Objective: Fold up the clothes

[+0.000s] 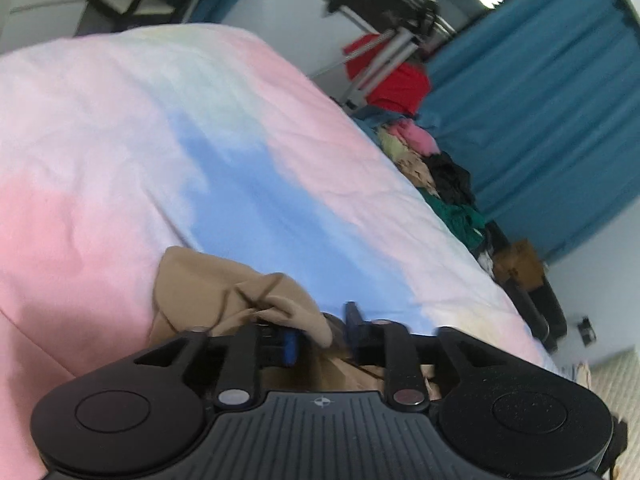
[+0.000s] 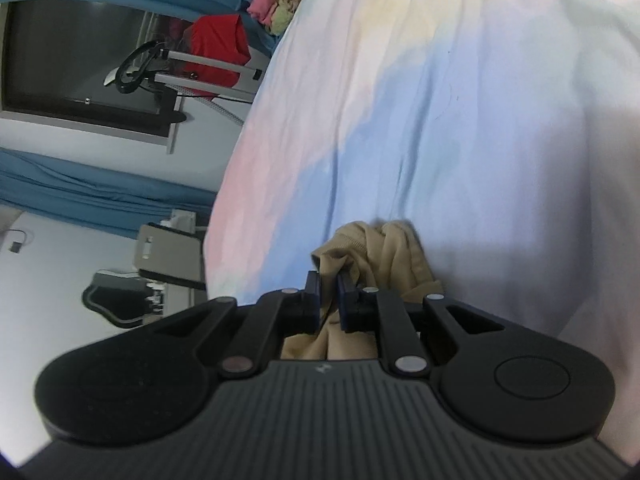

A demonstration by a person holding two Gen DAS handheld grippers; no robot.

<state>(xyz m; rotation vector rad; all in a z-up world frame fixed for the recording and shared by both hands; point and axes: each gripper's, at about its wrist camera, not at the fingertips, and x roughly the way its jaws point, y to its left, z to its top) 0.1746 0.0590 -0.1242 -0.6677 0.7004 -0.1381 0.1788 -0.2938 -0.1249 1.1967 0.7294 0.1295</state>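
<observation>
Right gripper (image 2: 329, 300) has its jaws nearly closed on a bunched fold of the tan garment (image 2: 384, 256); left gripper (image 1: 320, 330) has tan cloth (image 1: 224, 292) draped over its wider-set fingers, and whether it truly pinches is unclear. Both wads sit against the near part of the pastel bedsheet (image 1: 168, 128). To do this well, I would draw the two holds apart until the fabric goes taut, then lay it flat on the sheet's blue patch (image 1: 256, 200) before creasing. Beyond the sheet's far edge lies a clothes pile (image 1: 432, 168), with something red (image 1: 396, 84) behind it.
</observation>
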